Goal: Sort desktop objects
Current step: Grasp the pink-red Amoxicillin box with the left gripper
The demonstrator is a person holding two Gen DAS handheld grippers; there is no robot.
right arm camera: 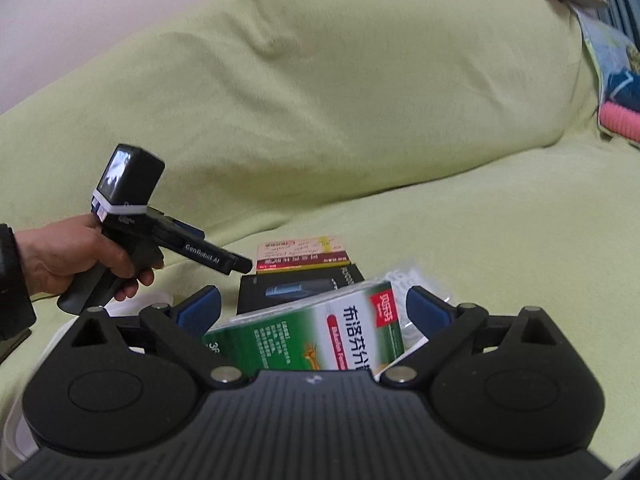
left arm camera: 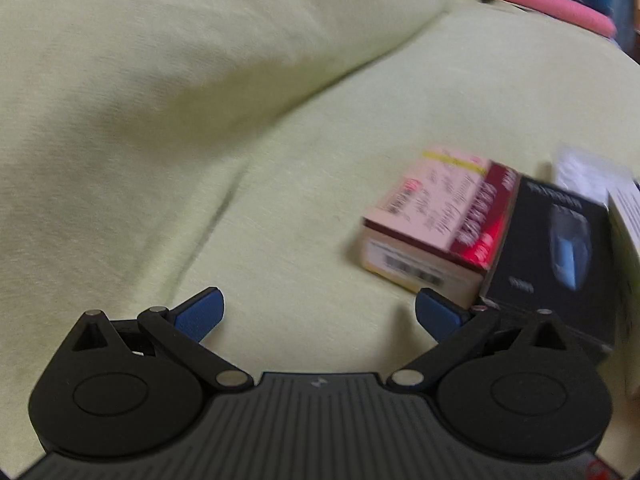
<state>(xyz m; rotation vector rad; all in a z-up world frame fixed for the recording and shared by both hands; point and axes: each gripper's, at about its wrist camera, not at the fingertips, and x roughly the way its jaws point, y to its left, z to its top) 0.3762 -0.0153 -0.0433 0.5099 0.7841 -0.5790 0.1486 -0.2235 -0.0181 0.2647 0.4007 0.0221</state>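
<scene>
In the left wrist view my left gripper (left arm camera: 318,314) stands open over bare green cover, nothing between its blue pads. A pink-and-red box (left arm camera: 436,216) lies to its right, touching a black box (left arm camera: 556,248). In the right wrist view my right gripper (right arm camera: 314,308) is open. A green-and-white medicine box (right arm camera: 320,336) lies tilted between its fingers, and the pads do not press it. Beyond it sit the black box (right arm camera: 296,290) and the pink-and-red box (right arm camera: 300,254). A hand (right arm camera: 80,264) holds the left gripper (right arm camera: 240,266) at the left, pointing at those boxes.
Everything lies on a sofa with a light green cover (right arm camera: 480,220); its backrest (left arm camera: 160,80) rises behind. A white plastic item (right arm camera: 404,276) sits by the medicine box. A white rim (right arm camera: 12,420) shows at lower left. A pink-edged cushion (left arm camera: 548,4) lies at the far right.
</scene>
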